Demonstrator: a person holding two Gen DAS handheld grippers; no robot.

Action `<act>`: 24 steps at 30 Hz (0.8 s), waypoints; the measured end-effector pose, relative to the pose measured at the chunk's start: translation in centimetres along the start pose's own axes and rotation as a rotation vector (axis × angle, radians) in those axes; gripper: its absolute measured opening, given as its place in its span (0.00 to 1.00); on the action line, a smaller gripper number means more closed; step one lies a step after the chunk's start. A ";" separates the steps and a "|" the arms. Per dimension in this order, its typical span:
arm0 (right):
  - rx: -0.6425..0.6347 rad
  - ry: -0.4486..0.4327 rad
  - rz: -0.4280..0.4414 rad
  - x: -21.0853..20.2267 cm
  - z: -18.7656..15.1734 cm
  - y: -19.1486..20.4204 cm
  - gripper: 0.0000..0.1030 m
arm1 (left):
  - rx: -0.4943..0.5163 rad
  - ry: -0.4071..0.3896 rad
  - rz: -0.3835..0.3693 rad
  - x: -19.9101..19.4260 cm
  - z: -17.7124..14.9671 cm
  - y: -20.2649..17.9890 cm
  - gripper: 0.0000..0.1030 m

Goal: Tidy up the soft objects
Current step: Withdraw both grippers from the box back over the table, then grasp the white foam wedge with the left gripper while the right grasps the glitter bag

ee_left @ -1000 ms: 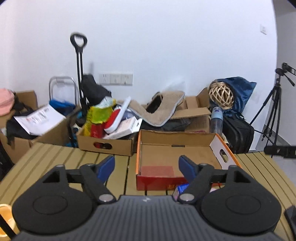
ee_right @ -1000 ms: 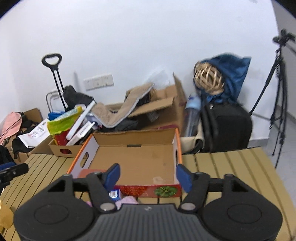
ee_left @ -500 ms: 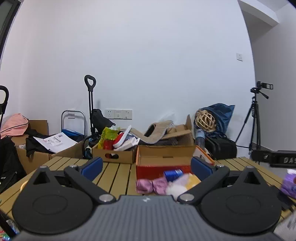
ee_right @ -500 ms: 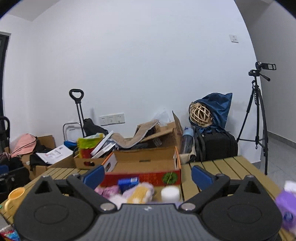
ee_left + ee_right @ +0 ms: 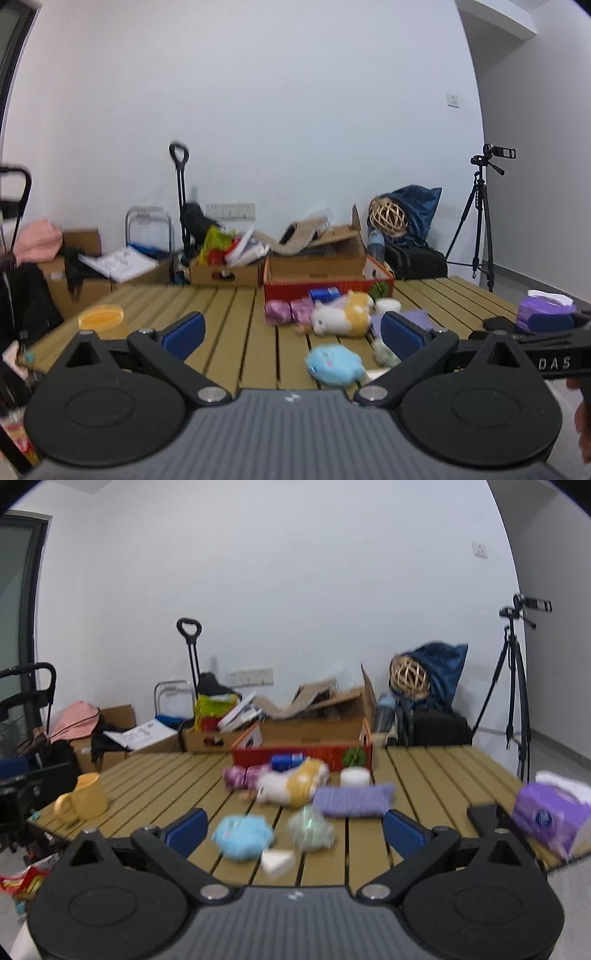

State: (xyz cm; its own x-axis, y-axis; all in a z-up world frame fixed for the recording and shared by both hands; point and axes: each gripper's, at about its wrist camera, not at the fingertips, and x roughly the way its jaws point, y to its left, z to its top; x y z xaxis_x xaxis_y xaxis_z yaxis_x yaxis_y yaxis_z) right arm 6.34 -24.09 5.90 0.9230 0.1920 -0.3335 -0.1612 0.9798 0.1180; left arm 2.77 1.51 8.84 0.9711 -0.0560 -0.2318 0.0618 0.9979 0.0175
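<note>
Blue plush (image 5: 242, 836) on slatted table (image 5: 177, 786), both tools wide.

We look out from two fisheye cameras, each riding low behind its own tongs at the near edge of the slatted tabletop (image 5: 229, 314), both facing the far white wall. The left view sits further left and catches the right tongs (image 5: 546, 360) at its right edge. Both share the blue plush (image 5: 334, 365) (image 5: 242, 836), the red box (image 5: 325, 286) (image 5: 303, 755) and the far-right tripod (image 5: 480, 221) (image 5: 515, 686).
</note>
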 end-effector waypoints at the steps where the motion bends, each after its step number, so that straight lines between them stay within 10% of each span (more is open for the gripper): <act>1: 0.002 0.000 -0.002 -0.7 -0.5 0.1 0.99 | -0.004 0.017 -0.012 -0.4 -0.3 -0.1 1.00; 24: -0.019 0.014 0.009 -1.1 -1.7 0.4 0.97 | -0.012 0.173 -0.073 1.6 -2.9 -1.3 1.00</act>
State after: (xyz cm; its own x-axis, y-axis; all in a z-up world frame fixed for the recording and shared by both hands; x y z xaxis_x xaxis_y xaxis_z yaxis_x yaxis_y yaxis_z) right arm 4.68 -23.79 4.70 0.9166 0.2010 -0.3456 -0.1760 0.9790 0.1028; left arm 3.53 0.19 5.64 0.9100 -0.1236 -0.3957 0.1272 0.9917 -0.0174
